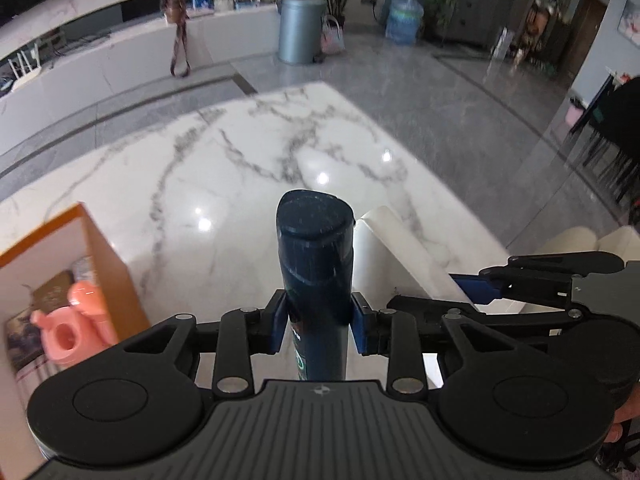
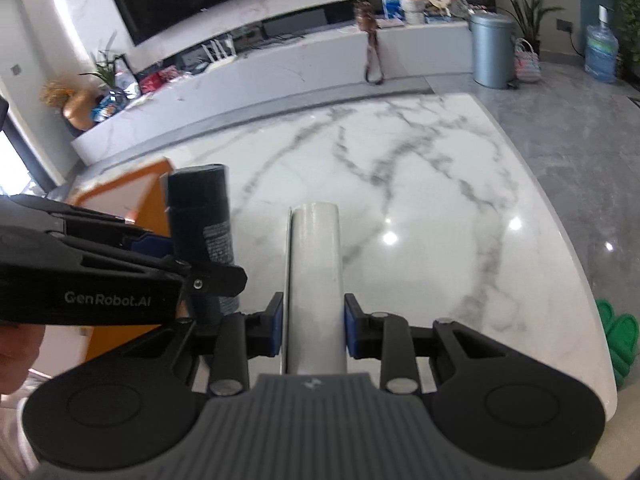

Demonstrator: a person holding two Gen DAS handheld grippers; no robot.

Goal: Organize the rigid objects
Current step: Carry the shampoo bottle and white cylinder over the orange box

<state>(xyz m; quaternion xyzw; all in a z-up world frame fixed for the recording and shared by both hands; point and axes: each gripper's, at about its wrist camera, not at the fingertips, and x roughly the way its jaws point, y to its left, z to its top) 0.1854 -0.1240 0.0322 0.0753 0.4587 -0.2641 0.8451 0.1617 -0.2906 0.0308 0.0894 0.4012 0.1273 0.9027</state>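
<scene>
A white marble table (image 2: pixel 420 184) carries an orange box (image 1: pixel 100 256).

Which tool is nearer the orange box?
Left. The left tool, shut on the dark bottle, is just beside the orange box; the right tool, gripping the white bottle, is farther off.

Bright daylight, tabletop glare, fisheye blur

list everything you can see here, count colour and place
dark bottle: 1, dark teal, clamped in left tool
white bottle: 1, white, clamped in right tool
box: 1, orange, white inside, table's left side
pink item: 1, pink, inside box
table: 1, white marble with grey veins
bin: 1, grey-blue, on floor beyond table
water jug: 1, blue, on floor, far right
left tool: 1, black, blue pads
right tool: 1, black, blue pads
</scene>
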